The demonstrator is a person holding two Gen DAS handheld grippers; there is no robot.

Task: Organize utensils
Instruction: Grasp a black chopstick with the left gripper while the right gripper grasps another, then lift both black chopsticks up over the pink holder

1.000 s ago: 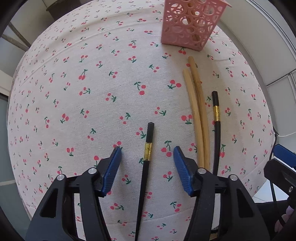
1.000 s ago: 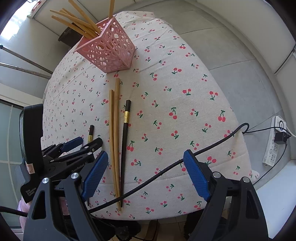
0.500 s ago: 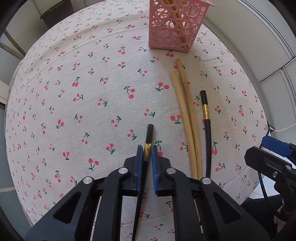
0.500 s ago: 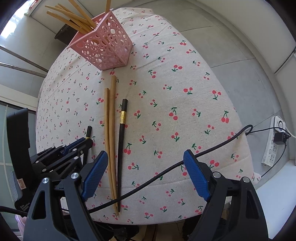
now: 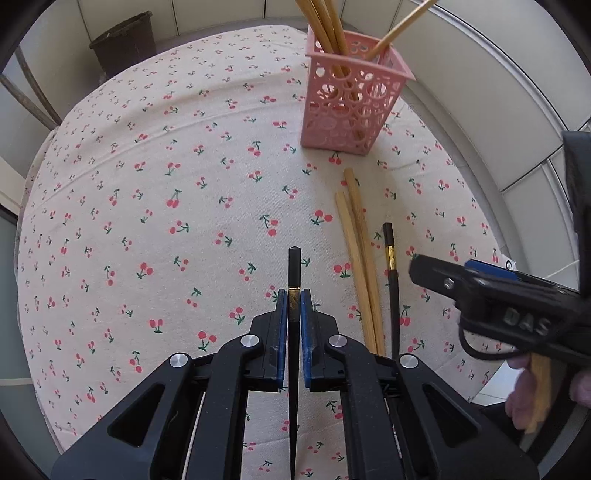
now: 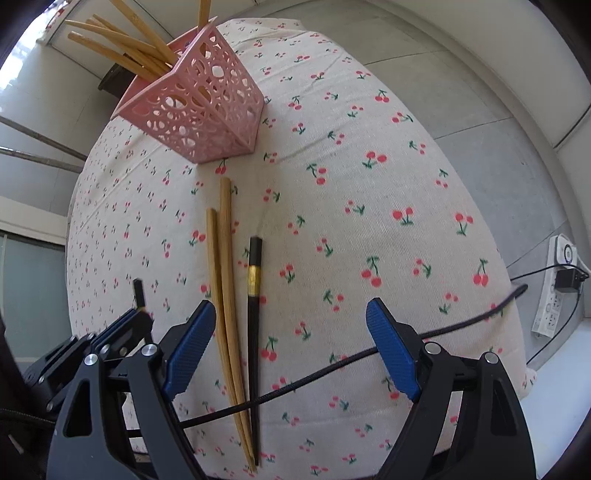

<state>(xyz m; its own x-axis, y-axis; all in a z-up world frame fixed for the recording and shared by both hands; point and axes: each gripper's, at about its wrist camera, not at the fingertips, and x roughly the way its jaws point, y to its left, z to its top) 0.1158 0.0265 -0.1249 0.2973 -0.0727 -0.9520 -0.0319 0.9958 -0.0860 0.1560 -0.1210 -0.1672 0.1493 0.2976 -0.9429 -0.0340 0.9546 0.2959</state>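
Cherry-print cloth (image 5: 177, 184) covers my desk, with pale wall panels beyond its far edge. My left tongs (image 5: 294, 299) are clamped tight on a black chopstick with a gold band (image 5: 294, 266), their blue pads (image 5: 282, 321) pressing its sides near the band, its blunt end pointing away from me. My right tongs (image 6: 291, 343) stand wide apart and grip nothing; below them lie two bare wooden chopsticks (image 6: 221, 266) side by side, with a second black gold-banded chopstick (image 6: 254, 291) just to their right on the cloth. A black cable (image 6: 332, 365) crosses over their near ends. Far from me stands a pink perforated plastic holder (image 5: 347, 107), with several wooden chopsticks (image 5: 325, 18) leaning out of it.
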